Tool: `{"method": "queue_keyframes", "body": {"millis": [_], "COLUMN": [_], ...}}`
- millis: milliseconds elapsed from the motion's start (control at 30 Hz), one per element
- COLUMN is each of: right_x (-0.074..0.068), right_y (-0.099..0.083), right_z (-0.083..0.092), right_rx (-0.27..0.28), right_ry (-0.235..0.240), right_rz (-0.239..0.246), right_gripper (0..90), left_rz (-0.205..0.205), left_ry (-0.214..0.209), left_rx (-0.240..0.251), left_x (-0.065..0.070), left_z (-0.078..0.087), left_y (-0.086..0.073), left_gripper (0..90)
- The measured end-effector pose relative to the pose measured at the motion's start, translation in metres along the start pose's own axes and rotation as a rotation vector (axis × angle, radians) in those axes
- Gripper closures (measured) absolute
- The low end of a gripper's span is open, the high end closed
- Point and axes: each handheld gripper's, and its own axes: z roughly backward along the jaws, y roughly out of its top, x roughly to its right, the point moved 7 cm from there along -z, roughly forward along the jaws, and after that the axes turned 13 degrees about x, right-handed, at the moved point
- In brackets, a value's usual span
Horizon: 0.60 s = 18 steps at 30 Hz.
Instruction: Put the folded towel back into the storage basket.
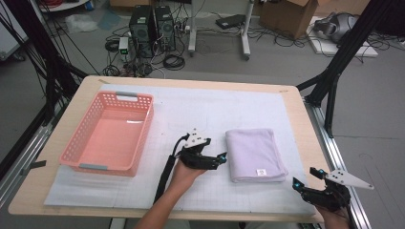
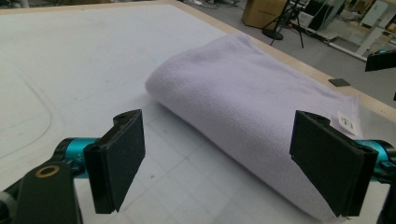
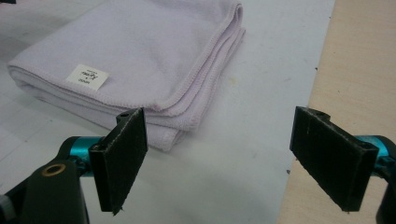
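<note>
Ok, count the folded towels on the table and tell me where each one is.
1. The folded towel lies on the white mat, right of the pink basket, between the left gripper and the right gripper.

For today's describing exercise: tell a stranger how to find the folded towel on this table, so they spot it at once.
Start at the white mat covering the table. The pink basket stands at its left; the towel lies to the right, between the two grippers. It is the only soft thing there: pale lilac, folded flat, with a small white label near its front edge.
</note>
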Motion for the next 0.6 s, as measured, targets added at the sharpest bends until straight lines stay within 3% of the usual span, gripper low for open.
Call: {"method": "queue_keyframes", "body": {"millis": [267,400,467,600], "right_x": [-0.003,-0.004,-0.004,-0.005], "right_y": [-0.001,-0.001,-0.001,-0.002], "right_z": [-0.004,-0.005,-0.005,-0.006], "right_rx": [-0.005,-0.013,-0.015,-0.017], "right_ry": [0.019,0.022,0.023,0.028], "right_rz": [0.008,0.012,0.013,0.016], "right_gripper": [17.9,18.0,17.9,17.9], "left_rz": [0.052,0.082,0.117,0.123], "left_ry": [0.044,0.046,0.041,0.025], "left_rx": [-0.057,-0.083,-0.094,-0.113], "left_x": [-0.001,0.003,0.005,0.014], "left_z": [-0.023,-0.035,-0.041,-0.054], "left_y": [-0.007,-0.011,-0.014,-0.017], "left_gripper": [18.7,18.6,18.7,18.9]}}
